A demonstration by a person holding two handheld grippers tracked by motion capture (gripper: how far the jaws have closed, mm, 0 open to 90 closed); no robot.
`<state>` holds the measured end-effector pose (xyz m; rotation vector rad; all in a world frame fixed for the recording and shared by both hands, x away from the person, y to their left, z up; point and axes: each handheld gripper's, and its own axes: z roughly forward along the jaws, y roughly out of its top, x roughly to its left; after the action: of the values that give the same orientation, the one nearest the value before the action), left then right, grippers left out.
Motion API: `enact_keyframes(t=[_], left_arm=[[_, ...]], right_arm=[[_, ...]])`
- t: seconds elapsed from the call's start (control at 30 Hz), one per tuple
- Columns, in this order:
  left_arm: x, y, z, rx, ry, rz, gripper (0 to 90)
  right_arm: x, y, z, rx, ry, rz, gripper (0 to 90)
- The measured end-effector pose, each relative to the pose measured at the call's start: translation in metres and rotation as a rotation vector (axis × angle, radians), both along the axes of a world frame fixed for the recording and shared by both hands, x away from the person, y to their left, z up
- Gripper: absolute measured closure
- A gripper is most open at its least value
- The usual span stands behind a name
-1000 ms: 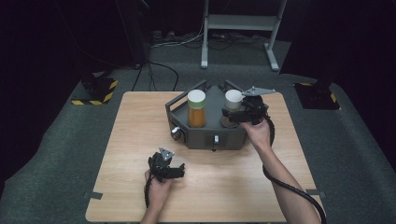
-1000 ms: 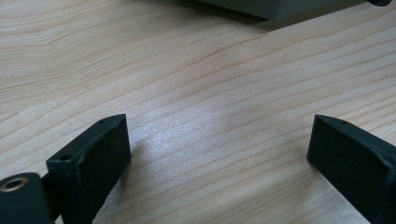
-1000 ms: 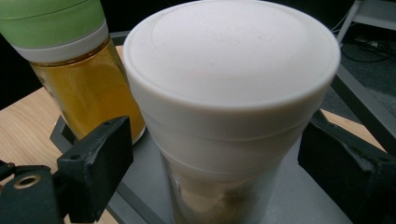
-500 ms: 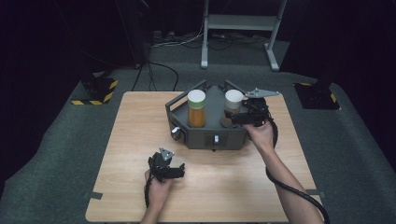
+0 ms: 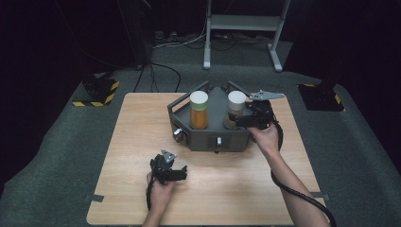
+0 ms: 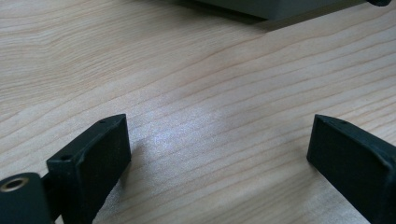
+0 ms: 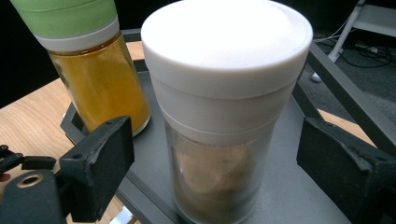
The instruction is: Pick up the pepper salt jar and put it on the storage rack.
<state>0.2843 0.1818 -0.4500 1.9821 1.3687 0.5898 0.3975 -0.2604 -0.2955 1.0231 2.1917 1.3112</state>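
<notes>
Here the right gripper (image 7: 212, 154) is bracketing the white-capped jar (image 7: 219, 121), fingers (image 7: 100, 163) spread and not touching. It is probably rigid and smooth, so gripping the body below the cap seems safest.

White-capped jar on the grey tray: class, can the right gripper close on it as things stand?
Probably yes: the right gripper stands open with the white-capped jar between its jaws, and nothing blocks either side.

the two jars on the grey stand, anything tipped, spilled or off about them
Nothing stands out. The white-lidded jar and the green-lidded jar both stand upright on the grey stand, lids on, no spill visible. The right gripper has open jaws either side of the white-lidded jar, not touching it.
</notes>
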Motion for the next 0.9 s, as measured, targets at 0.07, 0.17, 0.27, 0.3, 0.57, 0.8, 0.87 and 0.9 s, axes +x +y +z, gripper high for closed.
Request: enact_keyframes(t=[0.07, 0.17, 0.27, 0.3, 0.57, 0.8, 0.87, 0.9], left_arm=[[0.000, 0.000, 0.000, 0.000, 0.000, 0.000, 6.1], [0.000, 0.000, 0.000, 0.000, 0.000, 0.000, 6.1], [0.000, 0.000, 0.000, 0.000, 0.000, 0.000, 6.1], [0.000, 0.000, 0.000, 0.000, 0.000, 0.000, 6.1], [0.000, 0.000, 0.000, 0.000, 0.000, -0.001, 6.2], [0.000, 0.000, 0.000, 0.000, 0.000, -0.001, 6.2], [0.000, 0.000, 0.000, 0.000, 0.000, -0.001, 6.2], [0.000, 0.000, 0.000, 0.000, 0.000, -0.001, 6.1]], right_arm=[[-0.001, -0.001, 0.000, 0.000, 0.003, -0.002, 10.8], [-0.002, -0.002, -0.001, 0.000, 0.000, -0.001, 10.9], [-0.004, -0.004, -0.001, 0.001, 0.000, 0.000, 11.0], [-0.005, -0.005, -0.001, 0.001, -0.001, 0.002, 11.0], [-0.008, -0.009, -0.002, 0.000, -0.002, 0.003, 11.2], [-0.012, -0.013, -0.003, 0.004, 0.000, -0.003, 11.4], [-0.013, -0.015, -0.004, 0.004, -0.002, -0.003, 11.5], [-0.014, -0.016, -0.005, 0.006, -0.002, -0.004, 11.5]])
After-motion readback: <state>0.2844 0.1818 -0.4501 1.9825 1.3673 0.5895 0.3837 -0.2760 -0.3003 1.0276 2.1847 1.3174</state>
